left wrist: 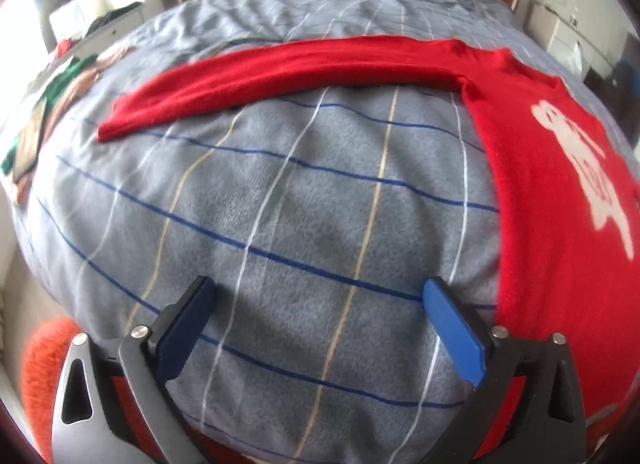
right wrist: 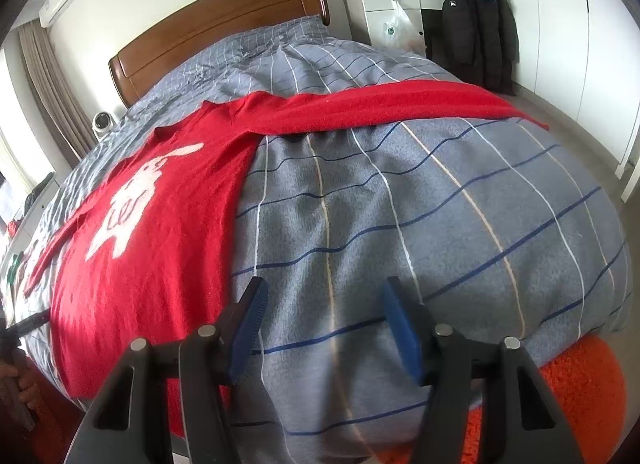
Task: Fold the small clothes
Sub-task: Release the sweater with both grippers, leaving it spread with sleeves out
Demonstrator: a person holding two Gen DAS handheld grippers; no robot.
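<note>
A red sweater [left wrist: 540, 199] with a white animal motif lies flat on the bed, front up. One sleeve [left wrist: 260, 71] stretches out sideways across the blanket. My left gripper [left wrist: 320, 288] hovers over bare blanket just beside the sweater's side edge, jaws wide open with nothing between them. In the right wrist view the sweater's body [right wrist: 160, 232] lies at the left and its other sleeve [right wrist: 400, 103] reaches to the right. My right gripper [right wrist: 325, 288] stands open over the blanket, right of the sweater's side edge, holding nothing.
A grey checked blanket [right wrist: 440, 223] covers the bed below a wooden headboard [right wrist: 216, 23]. An orange fuzzy item [right wrist: 580, 384] sits at the near edge. Green and tan clothes [left wrist: 60, 83] lie at the far left. A white cabinet [right wrist: 384, 11] and dark jackets [right wrist: 476, 27] stand beyond.
</note>
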